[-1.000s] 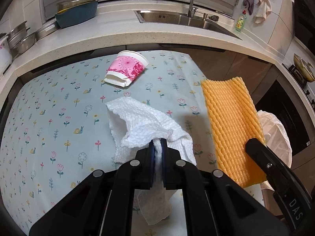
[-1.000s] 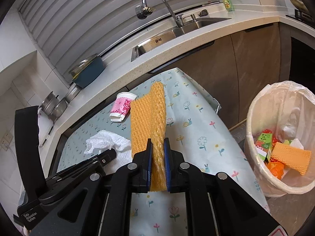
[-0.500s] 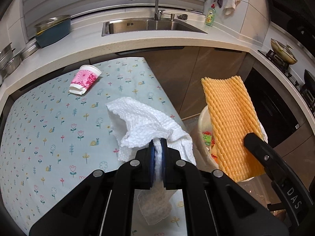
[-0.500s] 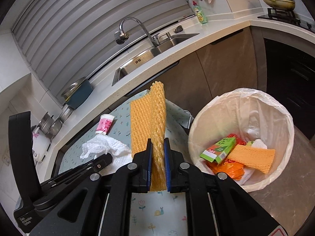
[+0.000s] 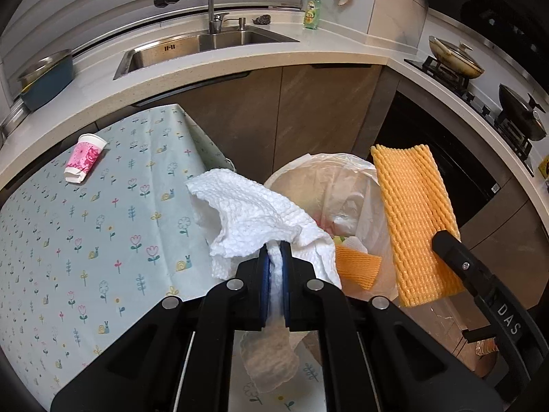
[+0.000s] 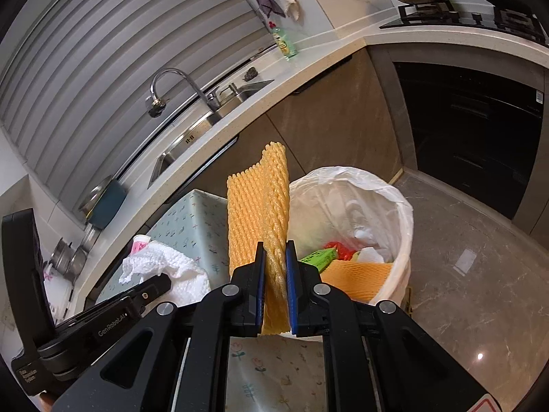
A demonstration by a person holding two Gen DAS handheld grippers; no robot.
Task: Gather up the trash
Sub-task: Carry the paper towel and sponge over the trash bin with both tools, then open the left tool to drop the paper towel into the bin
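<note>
My left gripper (image 5: pixel 274 250) is shut on a crumpled white paper towel (image 5: pixel 247 216), held over the table's right edge beside the bin. My right gripper (image 6: pixel 275 250) is shut on an orange foam net sleeve (image 6: pixel 257 206), which stands upright in front of the bin; the same orange foam net sleeve (image 5: pixel 411 226) shows at the right of the left wrist view. The round trash bin with a white liner (image 6: pixel 394 206) stands on the floor, holding another orange net, a green packet and red wrappers. A pink paper cup (image 5: pixel 85 161) lies on its side on the table.
The table with a flowered cloth (image 5: pixel 68 240) ends just left of the trash bin (image 5: pixel 302 178). Behind it run a counter with a sink (image 5: pixel 206 44), a blue basin (image 5: pixel 48 79) and a stove with pans (image 5: pixel 456 61). Grey tiled floor (image 6: pixel 463 274) lies right of the bin.
Both grippers have swung right, off the table toward the bin, each still holding its item. The cup has fallen far behind at the left and the bin now fills the middle.
</note>
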